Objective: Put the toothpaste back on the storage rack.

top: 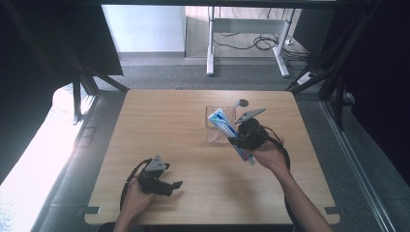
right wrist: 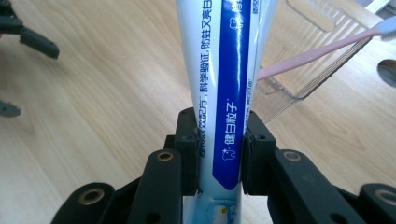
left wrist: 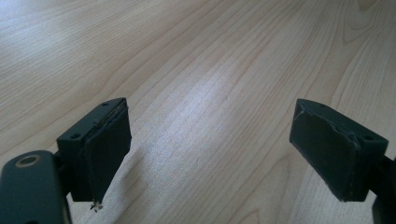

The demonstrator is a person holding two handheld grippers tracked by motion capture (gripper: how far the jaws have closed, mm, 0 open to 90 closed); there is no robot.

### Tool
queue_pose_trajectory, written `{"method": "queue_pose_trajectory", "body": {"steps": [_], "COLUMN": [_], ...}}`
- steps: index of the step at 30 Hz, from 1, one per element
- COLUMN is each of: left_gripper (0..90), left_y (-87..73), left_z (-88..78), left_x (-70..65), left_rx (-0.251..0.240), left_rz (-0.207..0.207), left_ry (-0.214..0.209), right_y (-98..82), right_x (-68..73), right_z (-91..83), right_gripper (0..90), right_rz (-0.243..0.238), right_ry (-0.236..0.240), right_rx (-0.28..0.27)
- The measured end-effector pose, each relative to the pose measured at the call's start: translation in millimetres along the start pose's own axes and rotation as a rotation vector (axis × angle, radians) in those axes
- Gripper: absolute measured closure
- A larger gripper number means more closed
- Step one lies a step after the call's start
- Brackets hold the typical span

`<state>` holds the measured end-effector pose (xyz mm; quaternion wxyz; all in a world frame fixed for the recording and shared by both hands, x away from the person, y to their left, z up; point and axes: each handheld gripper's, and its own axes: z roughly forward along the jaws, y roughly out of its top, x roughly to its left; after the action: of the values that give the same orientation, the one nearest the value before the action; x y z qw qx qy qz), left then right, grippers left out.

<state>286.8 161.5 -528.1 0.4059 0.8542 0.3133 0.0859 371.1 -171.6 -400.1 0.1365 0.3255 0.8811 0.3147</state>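
Toothpaste tube [right wrist: 224, 93], one blue-and-white tube, sits pinched between the jaws of the right hand-held gripper [right wrist: 219, 154], raised above the pale wooden desk [top: 159, 125] just beside one clear plastic tray [right wrist: 317, 51]. Grey carpet and a white table frame lie beyond the desk. One pink toothbrush [right wrist: 317, 51] lies in the tray; the left hand-held gripper [left wrist: 210, 154] rests near the desk's front edge, jaws spread with nothing between them.
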Motion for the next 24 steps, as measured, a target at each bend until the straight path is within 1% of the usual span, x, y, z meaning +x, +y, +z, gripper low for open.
{"method": "queue_pose_trajectory", "body": {"steps": [6,8,15,24], "left_gripper": [12.9,12.9,12.9,13.0], "left_y": [-0.3,-0.2,0.0,0.3], "left_z": [0.3,0.4,0.6,2.0], "left_x": [0.4,0.3,-0.4,-1.9], "left_rx": [-0.003,-0.004,-0.006,0.009], "left_rz": [-0.004,-0.005,0.0,0.015], "left_ry": [-0.006,-0.008,-0.011,0.01], "right_y": [4.8,6.8,15.3,25.8], "right_x": [-6.4,-9.1,-16.1,-23.7], "right_z": [2.6,3.0,2.7,3.5], "right_gripper": [72.6,72.5,72.6,72.6], "right_rz": [0.024,0.029,0.032,0.047], "right_ry": [-0.018,-0.014,-0.017,-0.017], "right_rx": [-0.032,-0.04,-0.067,-0.116]}}
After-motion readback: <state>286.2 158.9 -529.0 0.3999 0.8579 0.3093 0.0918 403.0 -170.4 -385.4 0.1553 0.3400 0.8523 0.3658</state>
